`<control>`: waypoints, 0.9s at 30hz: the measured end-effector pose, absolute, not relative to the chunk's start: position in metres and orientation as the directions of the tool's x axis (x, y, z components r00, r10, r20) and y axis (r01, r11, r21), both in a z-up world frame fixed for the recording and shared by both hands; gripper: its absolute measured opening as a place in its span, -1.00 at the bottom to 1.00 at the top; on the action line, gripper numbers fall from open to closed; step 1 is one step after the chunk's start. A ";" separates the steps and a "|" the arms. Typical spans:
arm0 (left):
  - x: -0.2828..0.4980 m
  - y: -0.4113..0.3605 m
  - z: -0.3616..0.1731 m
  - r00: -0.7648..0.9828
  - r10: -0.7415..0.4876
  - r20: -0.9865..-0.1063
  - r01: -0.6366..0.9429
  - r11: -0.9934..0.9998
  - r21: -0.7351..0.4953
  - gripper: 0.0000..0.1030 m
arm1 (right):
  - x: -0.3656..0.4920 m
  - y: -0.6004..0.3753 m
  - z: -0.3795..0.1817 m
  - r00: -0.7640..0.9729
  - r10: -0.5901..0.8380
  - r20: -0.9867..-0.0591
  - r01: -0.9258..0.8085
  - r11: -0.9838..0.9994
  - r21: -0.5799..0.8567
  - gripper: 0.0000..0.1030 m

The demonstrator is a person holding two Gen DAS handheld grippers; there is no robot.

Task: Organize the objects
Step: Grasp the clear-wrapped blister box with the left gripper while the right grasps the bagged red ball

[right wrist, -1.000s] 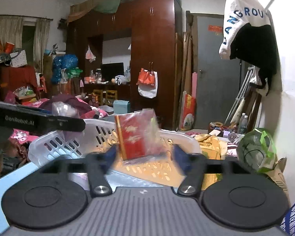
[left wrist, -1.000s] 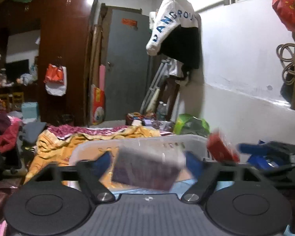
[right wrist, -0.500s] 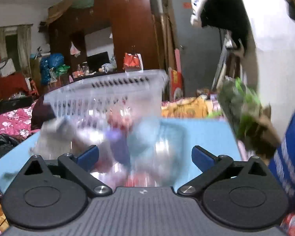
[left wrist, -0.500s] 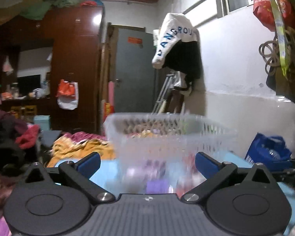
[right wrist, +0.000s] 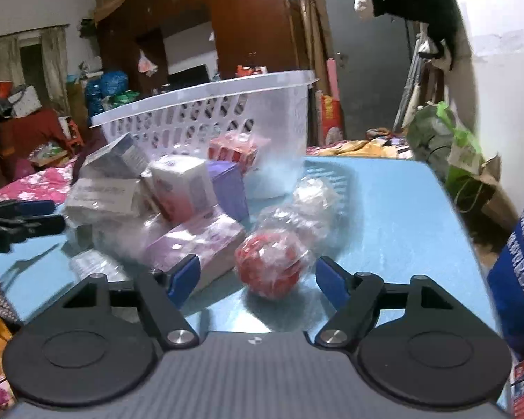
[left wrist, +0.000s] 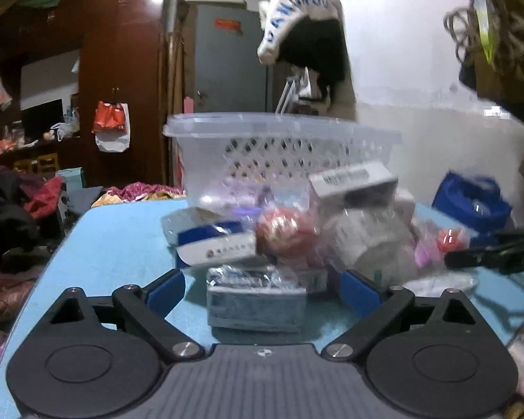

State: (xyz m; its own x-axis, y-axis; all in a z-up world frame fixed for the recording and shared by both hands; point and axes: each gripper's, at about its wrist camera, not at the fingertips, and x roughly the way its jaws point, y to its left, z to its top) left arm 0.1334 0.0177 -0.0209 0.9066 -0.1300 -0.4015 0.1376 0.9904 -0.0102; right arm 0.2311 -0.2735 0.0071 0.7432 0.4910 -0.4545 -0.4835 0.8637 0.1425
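A cluttered bedroom surrounds a light-blue table (left wrist: 115, 244). Nothing looks sorted yet: a heap of small wrapped boxes (right wrist: 150, 202) and a red wrapped ball (right wrist: 272, 267) lies loose on the table, near a white perforated plastic basket (left wrist: 283, 153) at its far side. The left gripper (left wrist: 262, 288) and right gripper (right wrist: 256, 276) both gape wide, holding nothing. The crowded, overlapping packets would hinder a clean grasp.

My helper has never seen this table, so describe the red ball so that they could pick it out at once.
Start at the white slotted basket on the blue table. Boxes are piled in front of it. At the pile's near right edge, between the open right tongs, lies the red ball: the only round red thing among boxes, wrapped in clear crinkled plastic.
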 end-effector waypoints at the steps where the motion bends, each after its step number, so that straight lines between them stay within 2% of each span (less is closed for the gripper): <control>1: 0.136 0.017 -0.023 0.905 -0.116 -0.409 0.124 0.992 -0.006 0.91 | 0.229 -0.273 0.007 0.738 0.499 -0.454 -0.493 0.858 0.142 0.48; 4: 0.142 0.016 -0.025 0.901 -0.088 -0.425 0.095 0.995 -0.004 0.90 | 0.226 -0.269 0.007 0.737 0.499 -0.456 -0.502 0.856 0.125 0.47; 9: 0.151 0.018 -0.030 0.877 -0.113 -0.466 0.109 0.993 -0.036 0.71 | 0.228 -0.266 0.007 0.727 0.512 -0.458 -0.517 0.847 0.126 0.32; 10: 0.149 0.019 -0.030 0.880 -0.114 -0.461 0.110 0.993 -0.035 0.71 | 0.228 -0.267 0.007 0.727 0.513 -0.457 -0.517 0.846 0.128 0.15; 11: 0.147 0.018 -0.031 0.885 -0.110 -0.452 0.108 0.994 -0.032 0.71 | 0.227 -0.269 0.007 0.733 0.505 -0.456 -0.507 0.852 0.128 -0.10; 16: 0.144 0.021 -0.032 0.889 -0.111 -0.445 0.103 0.994 -0.042 0.71 | 0.230 -0.272 0.009 0.748 0.484 -0.455 -0.484 0.866 0.126 -0.06; 17: 0.145 0.019 -0.031 0.889 -0.105 -0.445 0.100 0.994 -0.035 0.71 | 0.233 -0.268 0.009 0.747 0.477 -0.464 -0.485 0.867 0.110 0.05; 19: 0.145 0.016 -0.031 0.889 -0.091 -0.448 0.093 0.996 -0.018 0.71 | 0.236 -0.262 0.010 0.750 0.467 -0.468 -0.484 0.870 0.092 0.13; 25: 0.147 0.006 -0.034 0.876 -0.058 -0.479 0.090 0.995 0.044 0.70 | 0.242 -0.262 0.008 0.750 0.470 -0.466 -0.485 0.869 0.096 0.05; 26: 0.146 0.006 -0.035 0.878 -0.058 -0.476 0.090 0.995 0.046 0.66 | 0.240 -0.263 0.008 0.753 0.470 -0.461 -0.483 0.870 0.097 0.00; 27: 0.144 0.007 -0.035 0.882 -0.060 -0.468 0.092 0.995 0.046 0.40 | 0.238 -0.264 0.007 0.757 0.467 -0.456 -0.482 0.871 0.093 -0.01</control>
